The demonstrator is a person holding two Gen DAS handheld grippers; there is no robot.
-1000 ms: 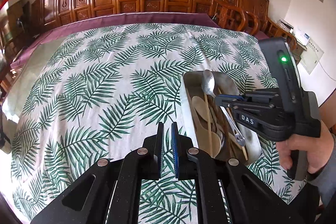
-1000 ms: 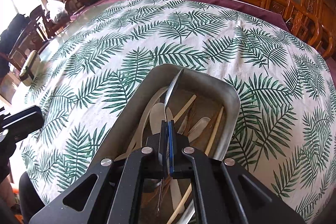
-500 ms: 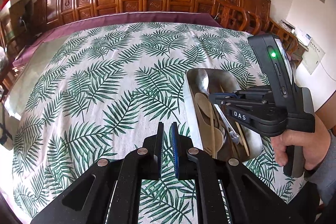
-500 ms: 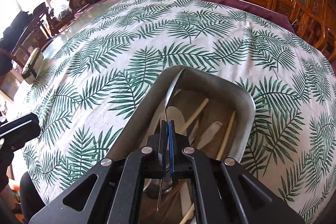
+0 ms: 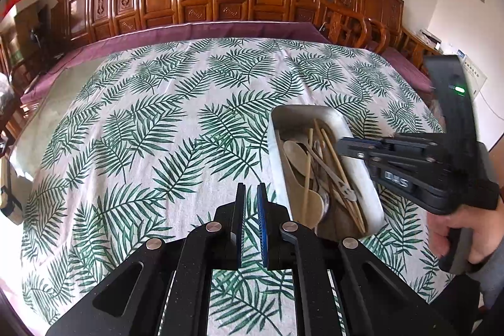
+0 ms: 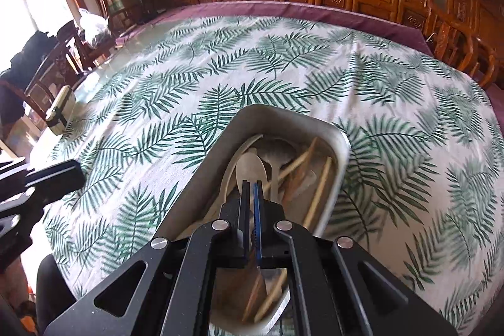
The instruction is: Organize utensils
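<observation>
Utensils fill the metal tray (image 5: 359,144) that sits on the palm-leaf tablecloth (image 5: 151,128) at the right of the left wrist view: wooden spoons (image 5: 297,156), chopsticks (image 5: 334,159) and a metal piece lie heaped inside. The left gripper (image 5: 250,194) hovers over bare cloth just beside the tray, jaws nearly together with nothing between them. The right gripper (image 5: 341,145), held in a hand (image 5: 463,233), reaches above the tray. From the right wrist view, the right gripper (image 6: 251,188) points down into the tray (image 6: 201,178), jaws closed with a thin gap, empty, over a pale wooden spoon (image 6: 250,167) and chopsticks (image 6: 319,191).
</observation>
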